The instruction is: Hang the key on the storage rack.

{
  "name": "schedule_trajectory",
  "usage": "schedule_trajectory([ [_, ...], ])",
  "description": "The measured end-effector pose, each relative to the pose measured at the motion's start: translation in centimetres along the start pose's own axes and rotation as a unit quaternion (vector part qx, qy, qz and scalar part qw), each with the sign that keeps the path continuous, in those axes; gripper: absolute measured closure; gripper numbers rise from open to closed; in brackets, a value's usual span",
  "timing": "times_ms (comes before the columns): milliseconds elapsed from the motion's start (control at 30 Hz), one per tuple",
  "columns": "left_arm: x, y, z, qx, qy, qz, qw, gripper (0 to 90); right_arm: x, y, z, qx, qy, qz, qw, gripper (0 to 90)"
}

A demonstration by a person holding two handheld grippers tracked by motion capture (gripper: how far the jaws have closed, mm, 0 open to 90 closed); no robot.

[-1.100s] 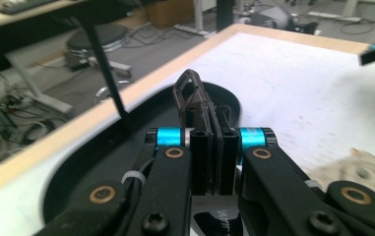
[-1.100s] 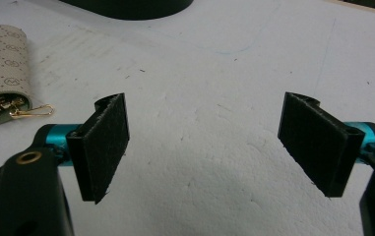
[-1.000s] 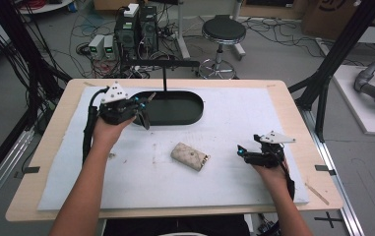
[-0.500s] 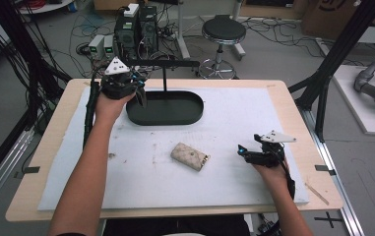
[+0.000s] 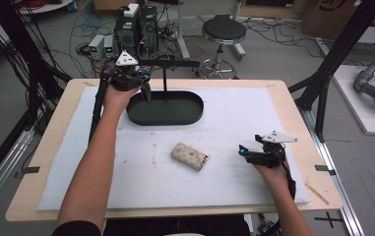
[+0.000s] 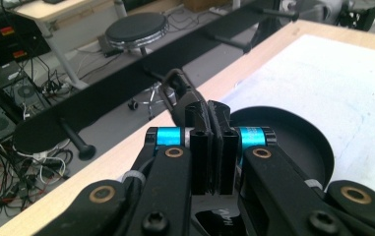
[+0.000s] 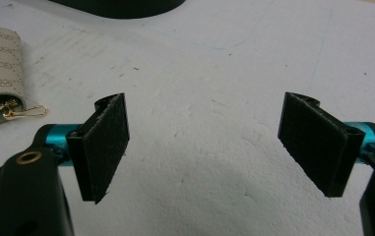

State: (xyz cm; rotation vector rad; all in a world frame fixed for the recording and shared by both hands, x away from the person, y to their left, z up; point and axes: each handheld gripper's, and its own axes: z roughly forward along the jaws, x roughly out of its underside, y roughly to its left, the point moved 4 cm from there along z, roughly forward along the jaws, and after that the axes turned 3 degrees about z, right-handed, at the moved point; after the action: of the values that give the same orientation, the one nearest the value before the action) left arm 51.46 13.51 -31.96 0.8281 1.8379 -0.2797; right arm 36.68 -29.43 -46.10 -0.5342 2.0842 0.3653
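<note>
Black clip (image 6: 175, 91) clamped in left claw (image 6: 208, 118), over tray (image 5: 175, 115).

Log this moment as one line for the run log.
left claw: shut on black hook | place: over black oval tray rim | right claw: open, empty | pouch: flat on white mat

A grey floor (image 5: 273, 54) is stretching across the top of the frame, with tangled cables (image 5: 17, 59) trailing at the upper left. A round black stool (image 5: 223, 30) is standing at top centre, beside stacked electronics boxes (image 5: 136, 27). A cardboard box (image 5: 330, 14) is sitting at the upper right. Even light is falling throughout.
</note>
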Motion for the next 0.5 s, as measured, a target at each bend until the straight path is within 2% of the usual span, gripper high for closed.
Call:
schedule_trajectory([
  [233,-0.2,-0.7,0.6,0.0,0.003,0.012,0.9999,87.7,0.1,-0.1,0.0,0.0,0.001,-0.001,1.0,20.0],
  [367,-0.3,-1.3,1.1,0.007,0.004,0.018,0.9998,87.7,0.1,-0.1,0.0,0.0,0.001,-0.001,1.0,20.0],
  [500,-0.3,-1.4,1.7,0.006,0.009,0.018,0.9998,87.7,0.1,0.0,-0.1,-0.001,-0.001,0.001,1.0,20.0],
])
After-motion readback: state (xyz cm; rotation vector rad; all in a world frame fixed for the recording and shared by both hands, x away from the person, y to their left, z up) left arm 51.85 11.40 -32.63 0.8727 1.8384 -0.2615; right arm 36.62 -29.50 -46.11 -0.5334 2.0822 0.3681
